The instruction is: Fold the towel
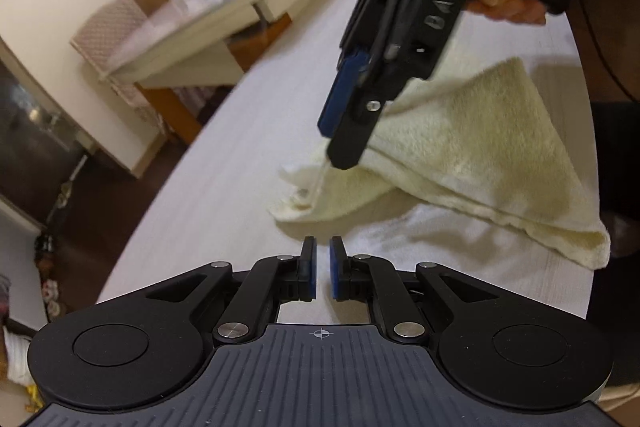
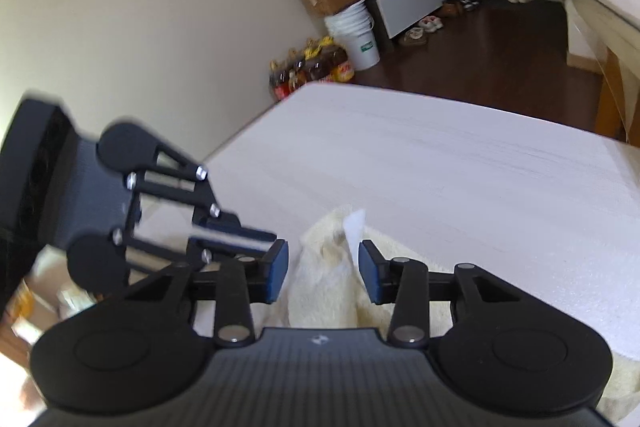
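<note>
A cream towel (image 1: 472, 151) lies folded over on the pale table (image 1: 224, 163), with a white label at its near corner. My left gripper (image 1: 323, 269) hovers just in front of that corner, its jaws nearly closed with a narrow gap and nothing between them. My right gripper (image 1: 340, 143) comes down from above onto the towel's folded edge. In the right wrist view the right gripper (image 2: 323, 271) is open, with the towel (image 2: 324, 287) bunched between its pads but not clamped. The left gripper (image 2: 236, 231) shows at the left of that view.
A second table (image 1: 192, 23) with boxes and a teal oven stands beyond the table's far side. In the right wrist view a white bucket (image 2: 358, 39), bottles and a cardboard box sit on the dark floor past the table's edge (image 2: 360, 87).
</note>
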Demonstrator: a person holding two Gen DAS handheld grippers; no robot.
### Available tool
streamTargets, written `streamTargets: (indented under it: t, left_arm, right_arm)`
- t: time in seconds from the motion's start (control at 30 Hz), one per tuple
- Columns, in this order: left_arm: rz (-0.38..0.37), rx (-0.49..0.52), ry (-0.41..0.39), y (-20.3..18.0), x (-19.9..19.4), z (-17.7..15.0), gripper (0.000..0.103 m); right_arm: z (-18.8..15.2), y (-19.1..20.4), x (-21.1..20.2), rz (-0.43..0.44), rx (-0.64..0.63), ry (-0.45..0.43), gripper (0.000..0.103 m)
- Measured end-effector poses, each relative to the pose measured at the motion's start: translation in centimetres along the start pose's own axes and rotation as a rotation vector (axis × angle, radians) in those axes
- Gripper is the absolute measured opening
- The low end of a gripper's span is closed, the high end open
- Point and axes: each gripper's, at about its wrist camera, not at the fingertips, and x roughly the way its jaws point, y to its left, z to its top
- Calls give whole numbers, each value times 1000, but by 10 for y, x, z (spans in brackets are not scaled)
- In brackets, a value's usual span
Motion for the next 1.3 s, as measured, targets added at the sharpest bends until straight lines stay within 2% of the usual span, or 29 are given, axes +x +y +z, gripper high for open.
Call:
streamTargets:
  t: [0.07,0.17,0.2,0.23,0.3,0.33,0.4,0.57,0.63,0.73,0.87,1.03,1.13,1.17,1.3]
  left_arm:
    - [13,-7,-19,1,-1,1,7]
    - [31,-18,-48,4,-3,2,7]
    - [30,-20,-53,9,-4,8,11]
    - [29,-20,-59,8,-3,9,11]
    - [27,-16,-66,7,0,11,11]
    - [26,-14,-70,6,1,12,11]
    - [25,-24,-75,7,4,14,14]
    - [17,-81,-87,18,8,18,34]
    - [13,-107,-93,23,10,20,38]
    - [-14,-212,-122,36,12,25,46]
    - [-128,-421,-146,50,6,27,52]
    - [-223,-554,-142,61,4,37,52]
    - [-275,-634,-109,66,11,39,46]
    - [-293,-657,-101,68,15,40,39]
    - [-364,-774,-70,69,25,36,39]
  right_arm:
    - [1,-4,-1,-27,10,-4,35]
    - [1,-4,7,-39,-10,55,35]
    - [0,-2,10,-43,-21,75,35]
    - [-2,1,13,-55,-37,90,32]
    - [-4,5,19,-70,-65,112,12]
    - [-5,6,21,-74,-74,117,12]
    - [-8,10,16,-86,-88,89,8]
    - [-15,13,-17,-87,-66,-17,8]
    - [-23,12,-37,-95,-46,-66,8]
    - [-40,8,-69,-111,0,-147,8]
    - [-64,8,-93,-116,23,-172,8]
    - [-86,14,-91,-136,-8,-129,8]
    - [-94,25,-86,-153,-48,-125,8]
    - [-94,29,-84,-152,-53,-126,8]
    - [-97,41,-79,-157,-84,-129,8]
